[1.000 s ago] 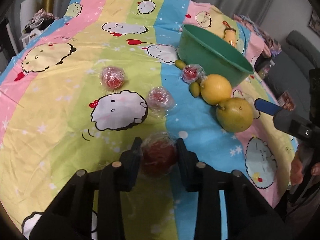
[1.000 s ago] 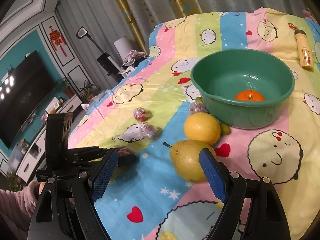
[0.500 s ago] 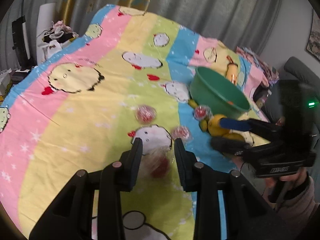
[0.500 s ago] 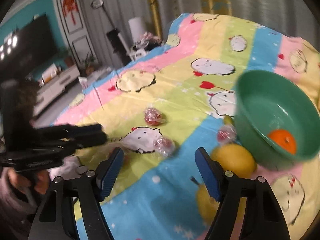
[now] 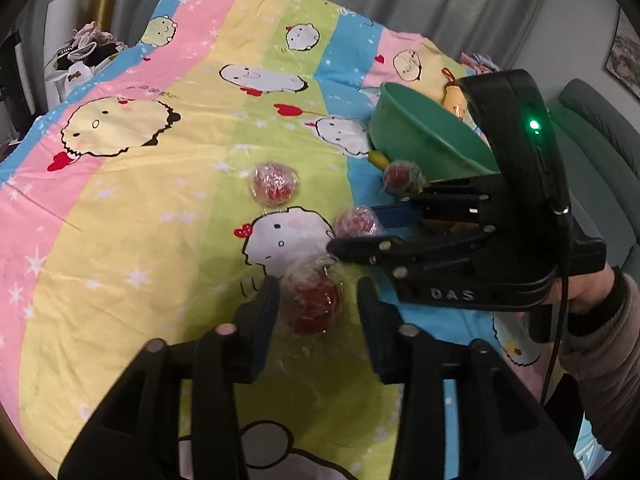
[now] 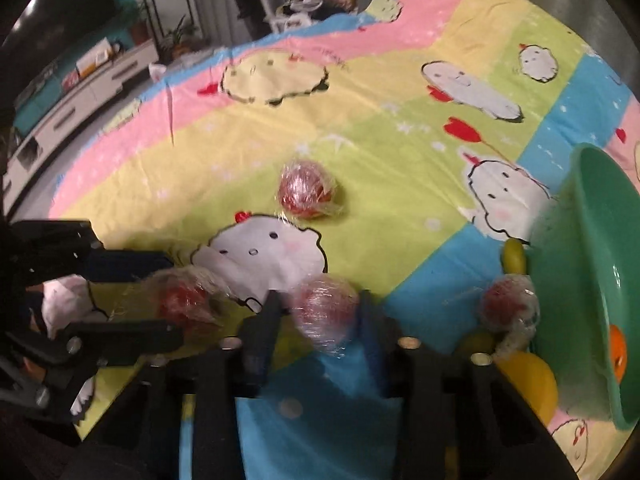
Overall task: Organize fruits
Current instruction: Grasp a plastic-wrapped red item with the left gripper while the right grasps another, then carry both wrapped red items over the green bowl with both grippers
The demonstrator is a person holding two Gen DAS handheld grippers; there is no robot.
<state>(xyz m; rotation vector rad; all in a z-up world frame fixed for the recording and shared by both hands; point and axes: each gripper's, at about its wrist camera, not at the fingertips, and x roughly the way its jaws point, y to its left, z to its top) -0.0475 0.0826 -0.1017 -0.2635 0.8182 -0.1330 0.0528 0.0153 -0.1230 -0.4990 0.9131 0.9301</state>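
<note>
Several red fruits wrapped in clear film lie on a cartoon-print cloth. My left gripper stands open around the nearest wrapped fruit, with a gap on each side. My right gripper brackets another wrapped fruit; its fingers look close against it, but blur hides contact. In the left wrist view the right gripper reaches in from the right to that fruit. A green bowl at the right holds an orange.
Two more wrapped fruits lie on the cloth. A yellow lemon and small green fruits sit by the bowl. A small yellow bottle lies behind the bowl. A sofa stands at the right.
My right gripper swung left from the pear and lemon to a wrapped red fruit and narrowed around it. My left gripper widened around its wrapped fruit.
</note>
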